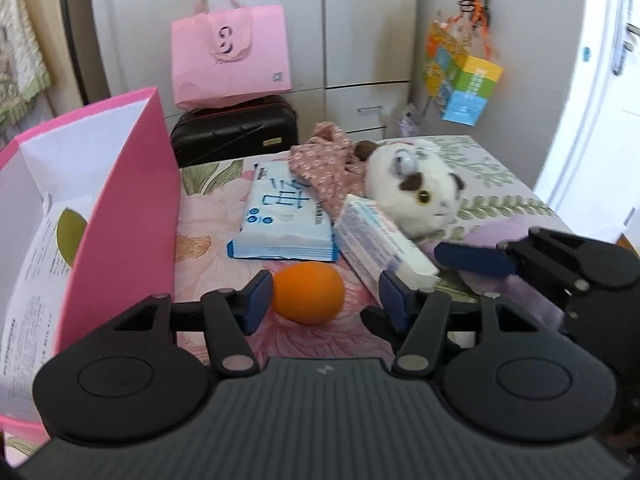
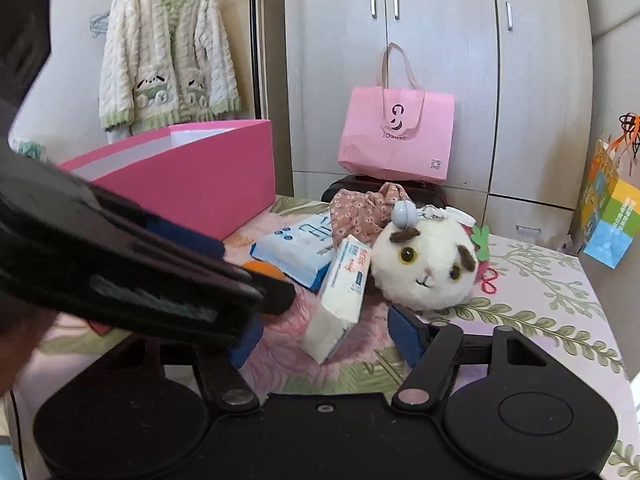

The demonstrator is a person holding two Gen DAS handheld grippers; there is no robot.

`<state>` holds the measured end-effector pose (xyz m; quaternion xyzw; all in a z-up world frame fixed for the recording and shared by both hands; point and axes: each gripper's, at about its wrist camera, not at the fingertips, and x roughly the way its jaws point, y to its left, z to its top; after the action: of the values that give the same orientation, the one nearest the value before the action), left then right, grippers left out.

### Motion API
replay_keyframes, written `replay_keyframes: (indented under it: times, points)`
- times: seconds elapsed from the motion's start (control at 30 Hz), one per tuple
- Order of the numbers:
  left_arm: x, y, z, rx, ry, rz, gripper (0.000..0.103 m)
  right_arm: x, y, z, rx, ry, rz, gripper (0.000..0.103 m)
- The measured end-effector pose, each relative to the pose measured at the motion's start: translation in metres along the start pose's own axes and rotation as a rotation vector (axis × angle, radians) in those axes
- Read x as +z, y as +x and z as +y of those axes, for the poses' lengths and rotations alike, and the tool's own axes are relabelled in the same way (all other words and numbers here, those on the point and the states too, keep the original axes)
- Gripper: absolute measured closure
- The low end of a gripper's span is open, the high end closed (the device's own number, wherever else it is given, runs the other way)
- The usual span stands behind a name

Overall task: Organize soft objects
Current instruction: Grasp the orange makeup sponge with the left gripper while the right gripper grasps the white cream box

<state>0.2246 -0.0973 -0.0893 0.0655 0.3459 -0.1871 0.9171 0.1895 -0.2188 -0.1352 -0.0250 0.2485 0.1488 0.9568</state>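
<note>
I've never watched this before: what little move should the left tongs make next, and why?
Probably ease forward and close on the orange ball. It lies on the bedspread just ahead of the open left tongs, nearer the left pad and not yet gripped, with the pink box open alongside.

Bright daylight, fisheye-warped edges, slight blur

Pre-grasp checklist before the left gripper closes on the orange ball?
1. Ball between the left gripper's fingers: ok, it sits nearer the left finger.
2. Pads touching ball: not ok, jaws open, gap on the right side.
3. Tissue pack clear of the right finger: cannot tell, its corner looks very close.
4. Pink box open for drop-off: ok.
5. Right gripper out of the way: cannot tell, open and empty, but it is close by.
</note>
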Motion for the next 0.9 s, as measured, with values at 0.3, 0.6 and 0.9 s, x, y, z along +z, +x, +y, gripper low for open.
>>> replay_keyframes:
  times: [0.3,0.6,0.9]
  points:
    - [-0.009,0.021,0.004,0.080,-0.065,-0.038,0.048,0.002,0.020,0.003,-0.016,0.006,0.060,0.055]
    - [-0.014,0.027,0.014,0.062,-0.142,-0.034,0.055,0.001,0.025,0.004,-0.015,0.006,0.056,0.077]
    - [-0.016,0.015,0.009,0.032,-0.161,-0.052,0.056,-0.001,0.014,0.007,-0.050,-0.013,0.021,0.081]
